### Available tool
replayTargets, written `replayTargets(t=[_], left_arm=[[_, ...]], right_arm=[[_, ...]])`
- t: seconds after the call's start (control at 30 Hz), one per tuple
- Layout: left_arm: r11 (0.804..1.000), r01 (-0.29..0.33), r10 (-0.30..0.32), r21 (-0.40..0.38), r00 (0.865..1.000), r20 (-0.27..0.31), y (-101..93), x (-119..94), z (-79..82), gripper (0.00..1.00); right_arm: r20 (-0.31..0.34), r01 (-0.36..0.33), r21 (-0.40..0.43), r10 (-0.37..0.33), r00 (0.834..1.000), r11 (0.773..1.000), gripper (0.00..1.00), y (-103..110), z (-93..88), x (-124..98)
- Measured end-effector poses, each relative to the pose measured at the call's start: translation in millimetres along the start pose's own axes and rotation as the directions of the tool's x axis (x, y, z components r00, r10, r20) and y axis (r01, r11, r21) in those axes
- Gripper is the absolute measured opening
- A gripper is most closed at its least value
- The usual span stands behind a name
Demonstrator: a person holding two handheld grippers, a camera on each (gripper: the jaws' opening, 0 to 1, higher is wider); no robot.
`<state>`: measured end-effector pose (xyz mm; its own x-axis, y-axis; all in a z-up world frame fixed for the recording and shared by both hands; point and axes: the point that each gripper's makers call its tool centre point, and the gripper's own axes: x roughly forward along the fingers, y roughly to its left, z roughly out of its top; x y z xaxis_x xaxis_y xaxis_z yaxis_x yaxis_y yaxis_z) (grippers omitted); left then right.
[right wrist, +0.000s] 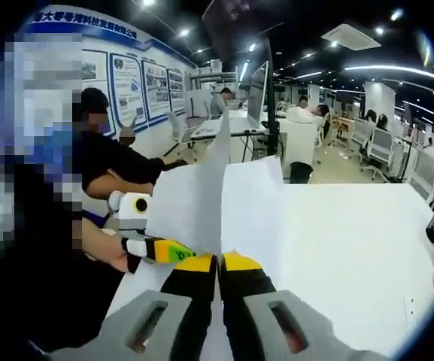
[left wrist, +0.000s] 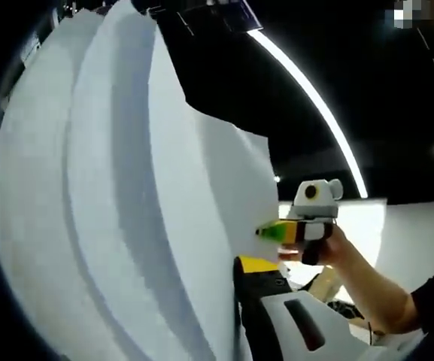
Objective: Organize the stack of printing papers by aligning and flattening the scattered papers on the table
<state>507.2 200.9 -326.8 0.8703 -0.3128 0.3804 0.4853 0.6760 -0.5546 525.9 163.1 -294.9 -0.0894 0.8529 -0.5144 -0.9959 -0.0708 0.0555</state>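
Holding the papers [right wrist: 224, 195] upright and edge-on above the white table [right wrist: 352, 248], I see my right gripper [right wrist: 218, 263] with its yellow-tipped jaws pressed together on the sheets' lower edge. In the right gripper view, my left gripper [right wrist: 173, 252] reaches in from the left, its hand [right wrist: 107, 252] wrapped round the handle, tip against the paper. In the left gripper view the papers [left wrist: 126, 210] fan out close to the lens, and the right gripper [left wrist: 273, 233] touches their edge. I cannot tell whether the left jaws are clenched.
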Motion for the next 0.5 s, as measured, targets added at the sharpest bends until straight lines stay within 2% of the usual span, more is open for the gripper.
replayTargets(t=[0.03,0.1,0.17,0.5], left_arm=[[1.000,0.002,-0.002,0.000,1.000,0.000,-0.3,0,0.0,0.06],[1.000,0.008,-0.008,-0.004,1.000,-0.001,-1.4,0,-0.1,0.06],[1.000,0.003,-0.003,0.001,1.000,0.000,-1.3,0,0.1,0.06],[1.000,0.009,-0.009,-0.002,1.000,-0.001,-2.1,0,-0.3,0.06]], right_arm=[[0.001,0.024,-0.036,-0.024,1.000,0.999,0.08,-4,0.1,0],[0.001,0.043,-0.057,-0.043,0.999,0.997,0.19,-7,-0.1,0],[0.009,0.069,-0.081,-0.068,0.998,0.994,0.25,-10,0.3,0],[0.015,0.115,-0.102,-0.114,0.993,0.988,0.35,-20,0.6,-3]])
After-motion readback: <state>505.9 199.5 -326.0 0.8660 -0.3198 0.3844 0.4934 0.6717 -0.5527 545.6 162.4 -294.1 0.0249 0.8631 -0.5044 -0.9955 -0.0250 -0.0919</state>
